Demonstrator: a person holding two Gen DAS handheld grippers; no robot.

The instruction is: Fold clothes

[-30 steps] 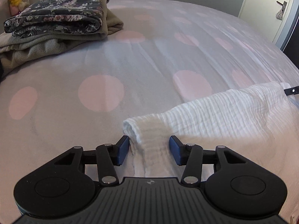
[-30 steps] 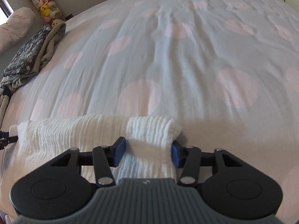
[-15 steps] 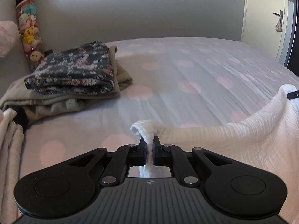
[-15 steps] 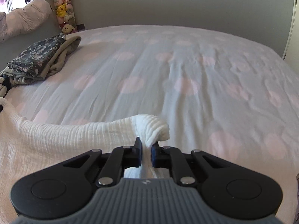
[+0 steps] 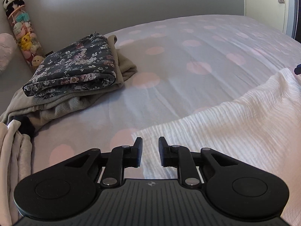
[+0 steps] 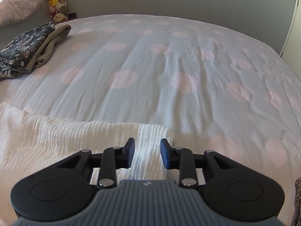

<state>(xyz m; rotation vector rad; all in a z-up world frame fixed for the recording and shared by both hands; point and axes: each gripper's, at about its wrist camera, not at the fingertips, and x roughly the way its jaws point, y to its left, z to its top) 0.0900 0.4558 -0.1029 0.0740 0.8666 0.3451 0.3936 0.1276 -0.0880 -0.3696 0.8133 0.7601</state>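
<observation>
There were two tongs (image 5: 150, 153) (image 6: 147, 153), one white cloth (image 5: 225, 124), one bed (image 6: 160, 66), two folded clothes (image 5: 75, 69) in a pile, and one tube of soft toys (image 5: 24, 35).

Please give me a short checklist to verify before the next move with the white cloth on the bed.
1. Left gripper released the white crinkled muslin cloth: ok, jaws opening, pads clear of it.
2. Right gripper released its corner: ok, jaws opening, the cloth lies between them untouched.
3. Folded far edge straight: not ok, it slopes and sags.
4. Dotted pink bedsheet beyond the cloth free: ok.
5. Folded dark floral garment on the beige pile clear of the cloth: ok.
6. Near edges aligned: cannot tell, hidden.
</observation>
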